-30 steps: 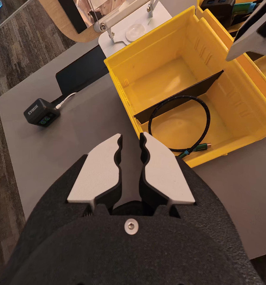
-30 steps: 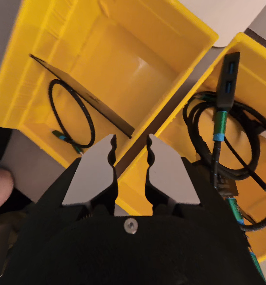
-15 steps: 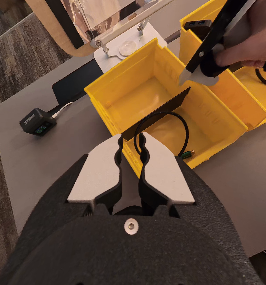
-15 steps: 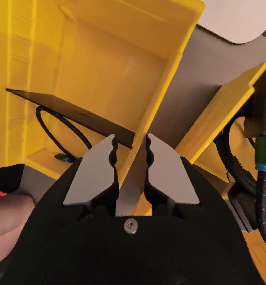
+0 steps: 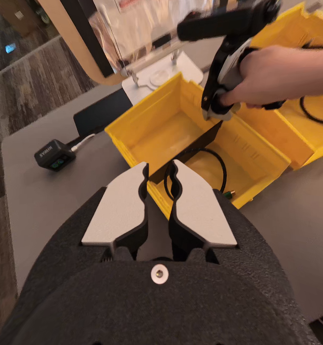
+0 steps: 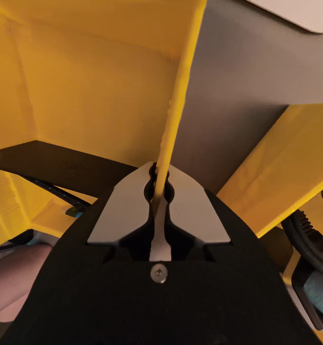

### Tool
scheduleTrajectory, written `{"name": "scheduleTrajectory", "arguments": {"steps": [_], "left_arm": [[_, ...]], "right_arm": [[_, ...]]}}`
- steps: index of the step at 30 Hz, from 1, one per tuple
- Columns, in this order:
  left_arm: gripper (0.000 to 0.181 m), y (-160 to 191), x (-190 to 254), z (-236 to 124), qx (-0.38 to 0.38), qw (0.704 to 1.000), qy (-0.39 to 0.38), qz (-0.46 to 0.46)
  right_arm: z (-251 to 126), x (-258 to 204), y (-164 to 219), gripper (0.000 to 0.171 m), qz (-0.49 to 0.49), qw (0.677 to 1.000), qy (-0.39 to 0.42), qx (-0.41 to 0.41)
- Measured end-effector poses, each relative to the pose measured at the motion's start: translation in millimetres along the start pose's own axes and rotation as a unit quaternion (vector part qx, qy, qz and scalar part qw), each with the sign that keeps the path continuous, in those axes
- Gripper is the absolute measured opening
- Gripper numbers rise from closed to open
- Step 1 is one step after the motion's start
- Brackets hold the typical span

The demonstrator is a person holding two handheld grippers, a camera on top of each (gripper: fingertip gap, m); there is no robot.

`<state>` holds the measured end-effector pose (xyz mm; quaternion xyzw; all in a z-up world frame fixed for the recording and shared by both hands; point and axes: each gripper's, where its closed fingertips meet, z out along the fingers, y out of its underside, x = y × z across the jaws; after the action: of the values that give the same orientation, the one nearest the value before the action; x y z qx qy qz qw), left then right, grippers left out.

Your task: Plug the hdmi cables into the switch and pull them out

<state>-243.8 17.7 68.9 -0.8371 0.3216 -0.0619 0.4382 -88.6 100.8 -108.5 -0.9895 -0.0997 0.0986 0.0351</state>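
- Fingers of the right gripper (image 6: 159,171) are pinched on the thin side wall of the yellow bin (image 6: 177,104), one inside and one outside, with almost no gap between them.
- Fingers of the left gripper (image 5: 160,165) stand part open and hold nothing; they hover above the bin's near corner, just over the black divider (image 5: 203,140).
- An hdmi cable (image 5: 223,173) lies coiled in the bin's near compartment, on the gripper's side of the divider, its green plug (image 5: 228,194) resting by the front wall.
- A second yellow bin (image 6: 280,168) sits close alongside, holding more dark braided cables (image 6: 297,235) and a black boxy device at the frame's lower right, probably the switch, though too little shows to be sure.
- The braided cord looks light and floppy, so grasping the loop would likely let the plug dangle and swing. The rigid green plug housing is the better hold, taken across its flat faces behind the metal tip so it stays square to a port.
- A small black cube device (image 5: 54,155) with a white lead sits apart on the grey table (image 5: 44,205).
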Motion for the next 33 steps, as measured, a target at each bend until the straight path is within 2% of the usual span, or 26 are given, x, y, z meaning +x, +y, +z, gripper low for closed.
{"name": "scheduleTrajectory", "arguments": {"steps": [4, 8, 9, 11, 12, 18, 20, 23, 28, 30, 33], "left_arm": [[0.032, -42, 11, -44, 0.148, 0.988, 0.032, -0.039], [0.032, -65, 16, -102, 0.285, 0.956, 0.038, -0.055], [0.026, -67, 19, -115, 0.309, 0.949, 0.044, -0.053], [0.013, -68, 28, -134, 0.339, 0.937, 0.06, -0.048], [0.012, -67, 32, -141, 0.348, 0.934, 0.069, -0.049], [0.021, -65, 47, -153, 0.355, 0.927, 0.109, -0.057], [0.028, -65, 50, -145, 0.343, 0.931, 0.114, -0.056], [0.047, -61, 63, -114, 0.286, 0.948, 0.133, -0.044], [0.052, -45, 105, -18, 0.116, 0.975, 0.19, 0.004], [0.048, -40, 130, 26, 0.058, 0.971, 0.234, -0.006], [0.045, -24, 185, 76, -0.034, 0.933, 0.355, -0.036]], "right_arm": [[-21, -18, -10, 0.009, -0.032, 0.999, 0.006, -0.01], [-66, -33, -24, 0.009, -0.064, 0.998, 0.012, 0.004], [-80, -35, -26, 0.009, -0.071, 0.997, 0.01, 0.004], [-111, -37, -26, 0.009, -0.082, 0.996, 0.011, 0.009], [-128, -37, -26, 0.009, -0.084, 0.996, 0.011, 0.014], [-243, -4, -11, 0.009, -0.062, 0.995, -0.01, 0.072], [-277, 24, 4, 0.008, -0.037, 0.995, -0.019, 0.089], [-316, 84, 35, 0.008, 0.012, 0.994, -0.013, 0.112], [-345, 206, 106, 0.01, 0.115, 0.983, 0.029, 0.138], [-342, 252, 138, 0.01, 0.153, 0.978, 0.052, 0.133], [-324, 310, 185, 0.011, 0.201, 0.97, 0.081, 0.108]]}}
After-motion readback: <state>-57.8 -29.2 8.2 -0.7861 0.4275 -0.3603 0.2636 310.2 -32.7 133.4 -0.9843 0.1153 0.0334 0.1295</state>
